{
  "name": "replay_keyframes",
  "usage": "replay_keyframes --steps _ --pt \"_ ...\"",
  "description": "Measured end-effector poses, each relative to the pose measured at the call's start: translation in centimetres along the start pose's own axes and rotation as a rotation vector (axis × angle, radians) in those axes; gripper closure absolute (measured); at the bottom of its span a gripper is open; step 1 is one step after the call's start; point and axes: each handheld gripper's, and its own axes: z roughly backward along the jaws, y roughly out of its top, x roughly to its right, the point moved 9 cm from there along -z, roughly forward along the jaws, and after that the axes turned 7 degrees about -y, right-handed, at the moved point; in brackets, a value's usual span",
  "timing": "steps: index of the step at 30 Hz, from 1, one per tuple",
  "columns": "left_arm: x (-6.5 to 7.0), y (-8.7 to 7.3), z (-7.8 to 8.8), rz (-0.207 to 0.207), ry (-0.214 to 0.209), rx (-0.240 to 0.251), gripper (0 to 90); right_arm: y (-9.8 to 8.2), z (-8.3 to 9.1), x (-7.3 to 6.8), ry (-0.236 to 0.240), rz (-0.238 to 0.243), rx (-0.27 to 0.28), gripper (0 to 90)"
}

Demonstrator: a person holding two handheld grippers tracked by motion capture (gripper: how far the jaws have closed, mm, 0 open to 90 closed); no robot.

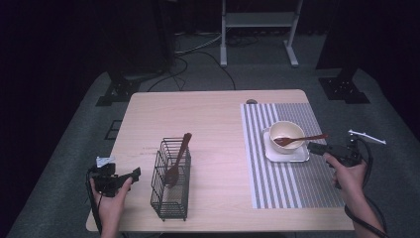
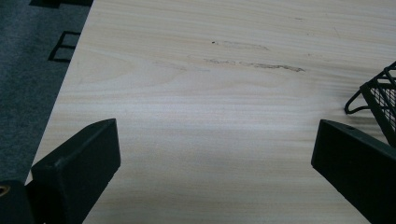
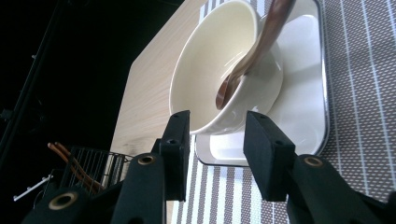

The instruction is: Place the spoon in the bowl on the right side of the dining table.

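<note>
Spoon (image 1: 297, 139) lay in bowl (image 1: 286, 135) on tray (image 1: 286, 153), handle toward right gripper (image 1: 313, 146), jaws part open, empty. Left gripper (image 1: 132, 174) idle, wide, beside rack (image 1: 171, 181). Best approach level, pinch the handle end, avoid nudging the bowl.

A pale wooden tabletop (image 1: 213, 109) carries a grey-and-white striped placemat (image 1: 292, 183) on its right half; on the mat sits a white square plate (image 1: 302, 156), on it a cream round bowl (image 1: 286, 131), in which a brown wooden spoon (image 1: 302, 139) lies, handle pointing right; left of centre stands a black wire basket (image 1: 171, 198), holding a second brown wooden spoon (image 1: 178, 158) upright; the right claw (image 1: 317, 147) is just right of the plate, the left claw (image 1: 133, 173) left of the basket.
</note>
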Motion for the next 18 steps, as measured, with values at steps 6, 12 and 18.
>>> replay_keyframes --steps 6,12,18 --pt "0.0 0.0 0.0 0.0 0.0 0.0 0.2 -0.5 -0.2 -0.3 0.005 0.011 -0.015 60.1" --pt "0.0 0.0 0.0 0.002 0.0 0.0 0.2 -1.1 -0.4 -0.5 0.006 0.026 -0.032 59.9" --pt "0.0 0.0 0.0 0.0 -0.001 0.0 0.2 -1.4 -0.6 -0.7 0.009 0.037 -0.041 59.6"
